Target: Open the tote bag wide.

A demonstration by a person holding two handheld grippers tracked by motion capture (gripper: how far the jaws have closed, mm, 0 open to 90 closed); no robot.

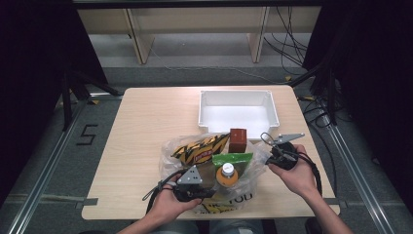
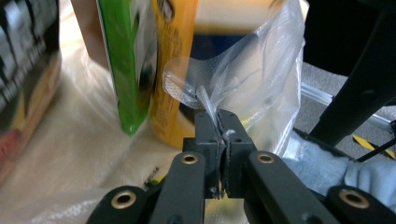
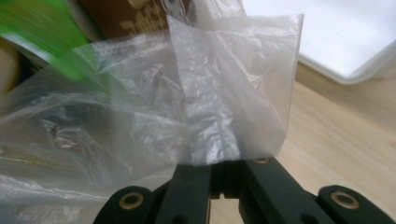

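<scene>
Clear plastic bag (image 1: 214,161) lies on the worktop (image 1: 141,126) near its front edge, groceries inside (bottle (image 1: 227,174), green packet (image 1: 237,160), brown box (image 1: 238,140)). Left hand-held gripper (image 2: 218,125) is clamped on the bag's near rim; right hand-held gripper (image 3: 219,161) pinches the opposite flap. Best to keep both grips firm and move evenly, so the film doesn't slip free.
</scene>
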